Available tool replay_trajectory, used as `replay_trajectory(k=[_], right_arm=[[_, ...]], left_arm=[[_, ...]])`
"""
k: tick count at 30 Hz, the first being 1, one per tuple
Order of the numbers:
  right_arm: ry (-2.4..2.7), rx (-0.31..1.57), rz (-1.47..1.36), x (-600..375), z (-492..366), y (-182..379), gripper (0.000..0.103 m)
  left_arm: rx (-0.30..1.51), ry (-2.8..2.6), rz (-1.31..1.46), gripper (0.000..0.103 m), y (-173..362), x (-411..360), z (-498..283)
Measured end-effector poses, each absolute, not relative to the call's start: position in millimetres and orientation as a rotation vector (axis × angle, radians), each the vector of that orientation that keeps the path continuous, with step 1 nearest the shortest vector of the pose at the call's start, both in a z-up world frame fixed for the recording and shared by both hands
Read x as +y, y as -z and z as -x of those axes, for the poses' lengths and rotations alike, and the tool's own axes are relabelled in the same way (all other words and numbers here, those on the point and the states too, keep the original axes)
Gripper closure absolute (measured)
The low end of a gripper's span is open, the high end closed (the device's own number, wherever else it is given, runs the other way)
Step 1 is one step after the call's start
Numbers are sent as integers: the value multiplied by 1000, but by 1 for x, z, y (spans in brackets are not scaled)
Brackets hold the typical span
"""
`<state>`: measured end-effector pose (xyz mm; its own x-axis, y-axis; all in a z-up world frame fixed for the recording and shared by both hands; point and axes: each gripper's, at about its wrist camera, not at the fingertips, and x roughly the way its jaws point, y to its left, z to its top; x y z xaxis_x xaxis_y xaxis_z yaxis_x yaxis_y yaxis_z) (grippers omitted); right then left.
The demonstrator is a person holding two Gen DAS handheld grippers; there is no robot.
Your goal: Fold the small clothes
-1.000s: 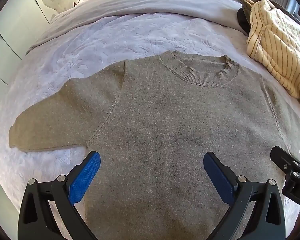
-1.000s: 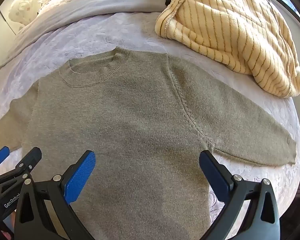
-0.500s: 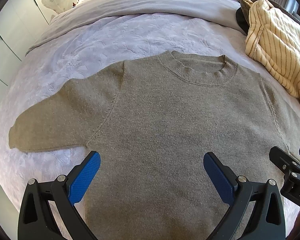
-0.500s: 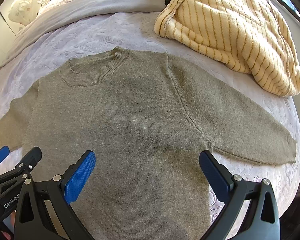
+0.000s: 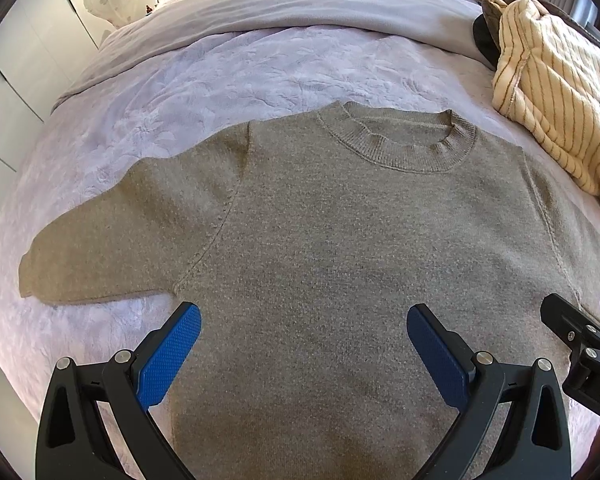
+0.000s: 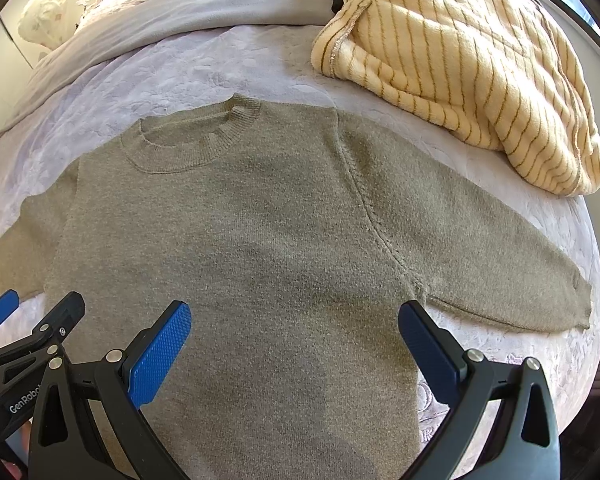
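Observation:
A grey-olive knitted sweater (image 5: 340, 240) lies flat and face up on the bed, collar away from me, both sleeves spread out to the sides. It also shows in the right wrist view (image 6: 260, 240). My left gripper (image 5: 304, 320) is open and empty, held above the sweater's lower left body near the left armpit. My right gripper (image 6: 296, 320) is open and empty above the lower right body, its right finger near the right armpit seam. Each gripper shows at the edge of the other's view.
The bed has a pale lilac textured cover (image 5: 220, 80). A cream blanket with brown stripes (image 6: 460, 60) is bunched at the back right, close to the right sleeve. White cupboards (image 5: 12, 80) stand left of the bed. The bed's right edge (image 6: 592, 280) lies just past the sleeve cuff.

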<state>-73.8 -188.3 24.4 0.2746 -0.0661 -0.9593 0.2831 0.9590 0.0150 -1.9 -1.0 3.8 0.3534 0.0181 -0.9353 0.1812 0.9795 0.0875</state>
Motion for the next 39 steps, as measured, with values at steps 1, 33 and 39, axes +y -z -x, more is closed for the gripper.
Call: replay_trajectory(k=[1, 33, 39], right_arm=[[237, 1274, -197, -188, 74, -24, 0], [238, 1275, -190, -183, 74, -26, 0], [240, 1279, -194, -181, 74, -25, 0]], left_arm=[[1215, 118, -172, 0, -3, -1, 2], [1230, 91, -189, 0, -2, 9, 3], [1242, 90, -191, 0, -1, 10, 4]])
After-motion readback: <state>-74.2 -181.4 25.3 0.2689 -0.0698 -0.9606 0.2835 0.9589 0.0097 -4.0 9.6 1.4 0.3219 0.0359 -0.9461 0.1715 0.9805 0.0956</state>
